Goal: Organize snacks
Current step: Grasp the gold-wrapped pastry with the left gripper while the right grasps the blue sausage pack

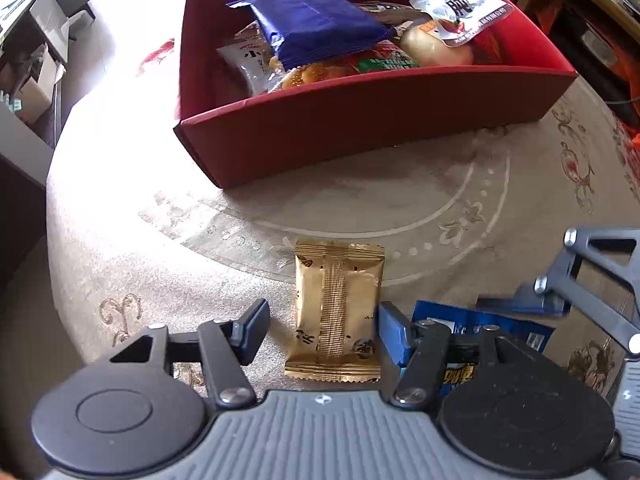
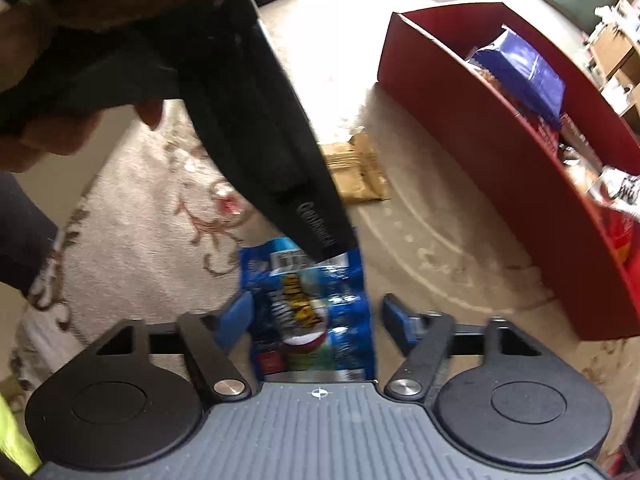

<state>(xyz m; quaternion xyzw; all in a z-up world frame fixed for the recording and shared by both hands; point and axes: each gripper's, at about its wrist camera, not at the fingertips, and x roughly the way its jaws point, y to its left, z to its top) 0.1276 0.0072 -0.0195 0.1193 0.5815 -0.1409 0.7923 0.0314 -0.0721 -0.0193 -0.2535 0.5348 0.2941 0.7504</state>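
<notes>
A gold snack packet (image 1: pixel 336 312) lies flat on the table between the fingers of my left gripper (image 1: pixel 322 328). The right pad touches its edge and the left pad stands off it, so the gripper is open. In the right wrist view a blue snack packet (image 2: pixel 308 304) lies between the fingers of my right gripper (image 2: pixel 316 318). Its left pad is against the packet and a narrow gap shows at the right pad. The two grippers work side by side. The red box (image 1: pixel 360 120) behind them holds several snacks, with a dark blue pouch (image 1: pixel 316 28) on top.
A beige patterned cloth (image 1: pixel 160 240) covers the round table. A hand (image 2: pixel 60 128) holds the black body of the left gripper (image 2: pixel 256 120), which hides part of the gold packet (image 2: pixel 356 168). The red box (image 2: pixel 480 152) stands to the right. Dark furniture (image 1: pixel 32 60) is beyond the table's left edge.
</notes>
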